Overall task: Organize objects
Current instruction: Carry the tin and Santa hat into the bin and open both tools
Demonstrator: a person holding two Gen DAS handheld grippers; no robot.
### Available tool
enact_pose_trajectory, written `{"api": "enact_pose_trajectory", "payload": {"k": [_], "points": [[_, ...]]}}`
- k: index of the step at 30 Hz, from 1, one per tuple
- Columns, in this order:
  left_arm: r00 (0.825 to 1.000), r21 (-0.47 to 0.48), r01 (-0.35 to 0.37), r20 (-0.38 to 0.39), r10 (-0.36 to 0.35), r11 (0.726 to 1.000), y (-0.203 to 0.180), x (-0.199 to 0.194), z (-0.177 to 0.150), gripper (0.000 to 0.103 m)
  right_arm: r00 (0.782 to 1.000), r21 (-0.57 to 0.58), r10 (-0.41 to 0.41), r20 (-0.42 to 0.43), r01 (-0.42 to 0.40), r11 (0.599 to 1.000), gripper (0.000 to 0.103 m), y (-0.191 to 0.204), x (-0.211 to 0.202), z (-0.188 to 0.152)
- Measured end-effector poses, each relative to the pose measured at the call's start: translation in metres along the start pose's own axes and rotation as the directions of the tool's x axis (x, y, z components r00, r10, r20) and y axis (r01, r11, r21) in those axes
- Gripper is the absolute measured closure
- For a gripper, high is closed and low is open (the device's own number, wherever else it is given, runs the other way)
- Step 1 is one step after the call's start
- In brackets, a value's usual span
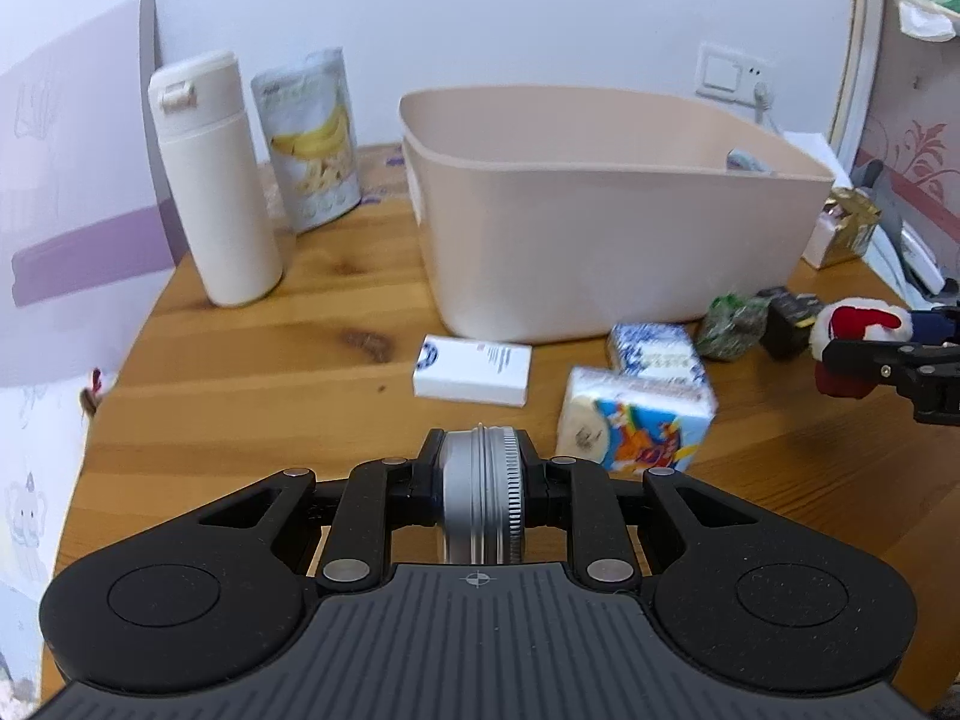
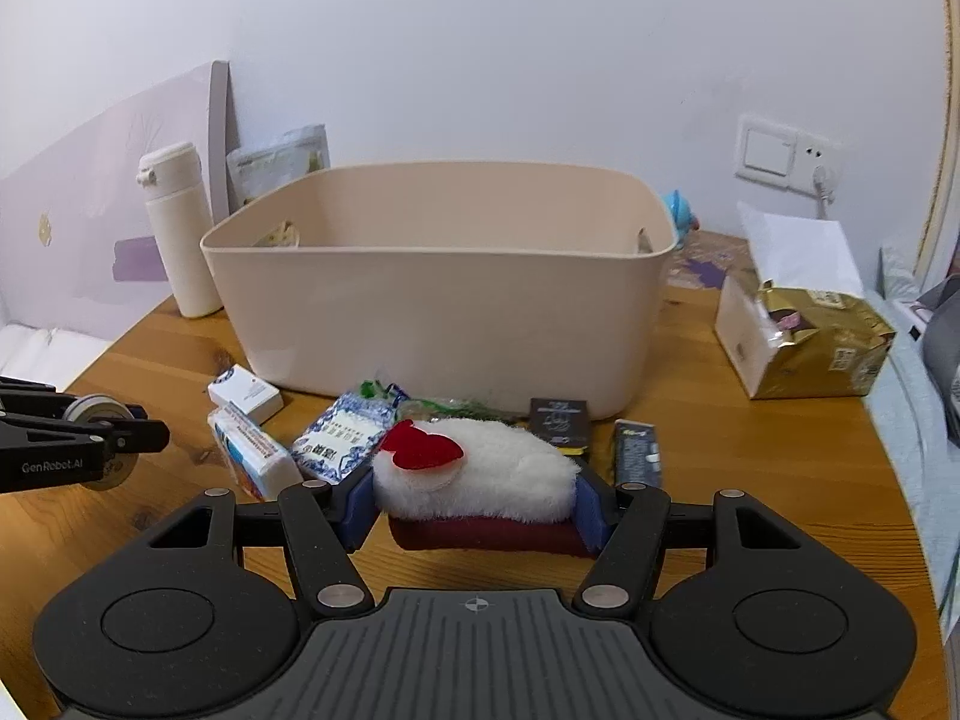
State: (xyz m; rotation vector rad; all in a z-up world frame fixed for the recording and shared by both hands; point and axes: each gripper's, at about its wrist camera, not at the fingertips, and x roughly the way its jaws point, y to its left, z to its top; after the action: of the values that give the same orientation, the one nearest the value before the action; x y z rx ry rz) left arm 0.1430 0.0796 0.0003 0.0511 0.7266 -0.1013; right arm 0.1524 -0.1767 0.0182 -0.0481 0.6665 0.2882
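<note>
ribbed metal tin [image 1: 480, 498], fluffy plush [image 2: 474, 471]

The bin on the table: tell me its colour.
The bin is plain pale beige-pink, unpatterned; the right wrist view shows it best.

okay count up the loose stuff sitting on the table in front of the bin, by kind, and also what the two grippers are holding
Boxes: 1, white box
Tissue packs: 2, cartoon pack, blue-patterned pack
Dark packets: 2, black packet, dark bar
Green wrapped bundle: 1
Held: 2, tin in left gripper, plush in right gripper
Total: 8
</note>
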Motion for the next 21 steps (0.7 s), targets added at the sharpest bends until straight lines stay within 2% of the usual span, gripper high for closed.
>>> {"api": "enact_pose_trajectory", "payload": {"k": [13,21], "points": [[0.992,0.037,0.017,0.121,-0.021,0.999,-0.017,-0.028,0.038,0.081,0.992,0.015,-0.028,0.124,0.027,1.0,0.042,-0.012,-0.036,0.021],[0.984,0.052,0.017,0.179,-0.026,0.998,-0.026,-0.035,0.063,0.081,0.983,0.031,-0.039,0.179,0.033,0.999,0.042,-0.018,-0.045,0.038]]}}
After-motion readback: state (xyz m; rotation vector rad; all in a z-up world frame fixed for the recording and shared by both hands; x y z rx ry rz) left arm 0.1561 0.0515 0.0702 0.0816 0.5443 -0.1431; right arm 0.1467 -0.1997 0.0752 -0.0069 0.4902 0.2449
